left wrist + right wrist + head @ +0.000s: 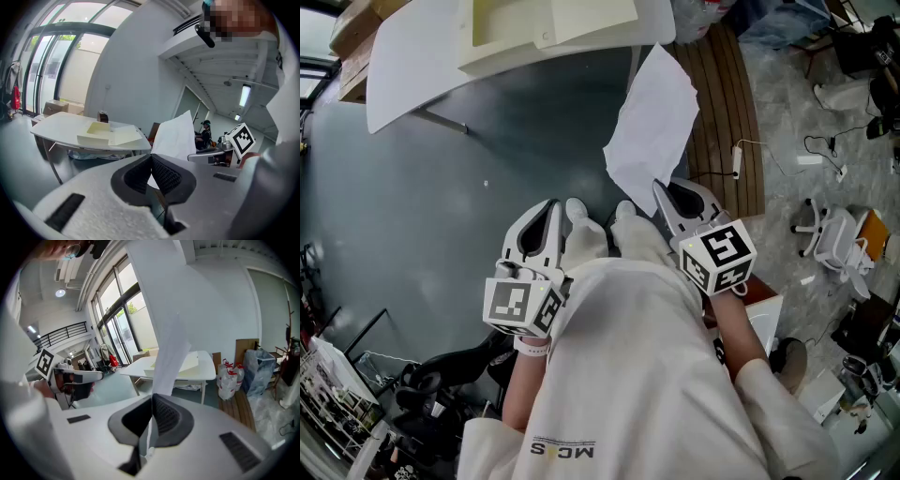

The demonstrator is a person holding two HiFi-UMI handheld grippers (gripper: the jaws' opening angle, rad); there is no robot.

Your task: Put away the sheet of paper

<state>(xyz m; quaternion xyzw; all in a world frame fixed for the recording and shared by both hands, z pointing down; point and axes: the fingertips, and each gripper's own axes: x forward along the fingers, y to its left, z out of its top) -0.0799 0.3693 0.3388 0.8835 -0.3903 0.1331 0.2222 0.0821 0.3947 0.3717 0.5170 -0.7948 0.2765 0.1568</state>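
The right claw [151,401] is clenched on the bottom edge of the sheet of paper [171,348], which stands up loose in the air, short of the white bench [136,369]. The left claw [151,160], level with it, is pressed together on nothing. With only that one narrow pinch, the limp sheet could flop over, crease or slide free before reaching the bench, most likely on a sudden swing.
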